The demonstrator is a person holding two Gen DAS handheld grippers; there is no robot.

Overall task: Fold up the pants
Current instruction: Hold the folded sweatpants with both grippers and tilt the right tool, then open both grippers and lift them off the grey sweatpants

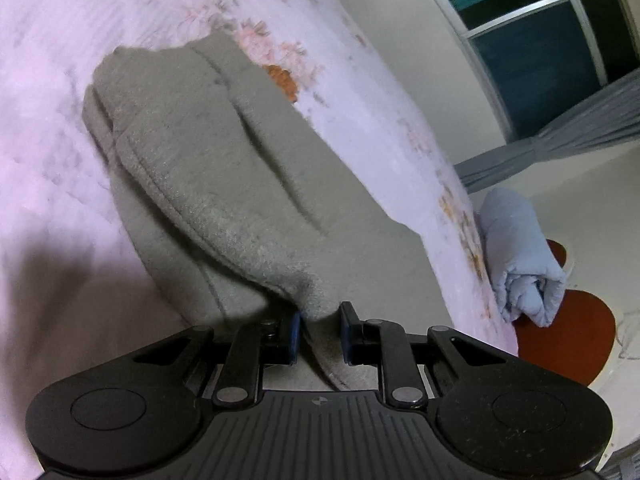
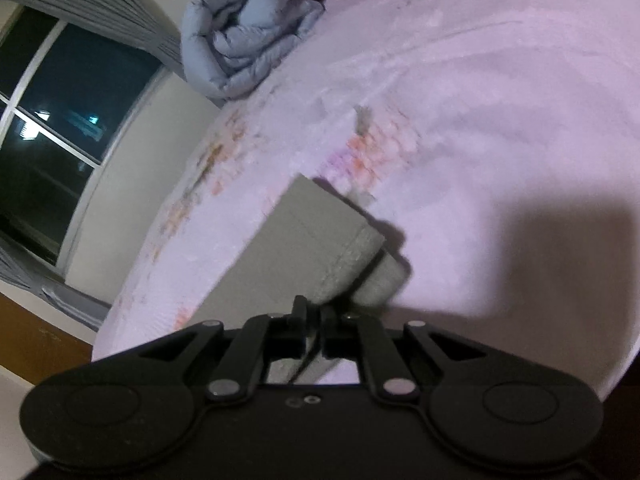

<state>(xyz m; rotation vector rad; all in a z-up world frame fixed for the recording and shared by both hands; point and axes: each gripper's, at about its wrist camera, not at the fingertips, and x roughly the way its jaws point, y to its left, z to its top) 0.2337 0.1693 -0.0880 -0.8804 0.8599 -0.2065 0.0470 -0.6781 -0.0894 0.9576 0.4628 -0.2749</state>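
fuzzy grey pants (image 1: 208,152), partly folded

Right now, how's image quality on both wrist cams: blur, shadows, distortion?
Left wrist: pants fairly sharp, fisheye bends the window frame, shadow lower left. Right wrist: bedsheet print smeared and blocky, a large dark shadow on the right, window black outside.

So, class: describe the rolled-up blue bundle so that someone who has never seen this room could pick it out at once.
Start at the bed with the pale pink floral sheet and follow its edge on the window side. There a quilted light-blue duvet sits rolled up against the bed. Its puffy blue roll sets it apart from the flat grey fleece pants on the sheet.
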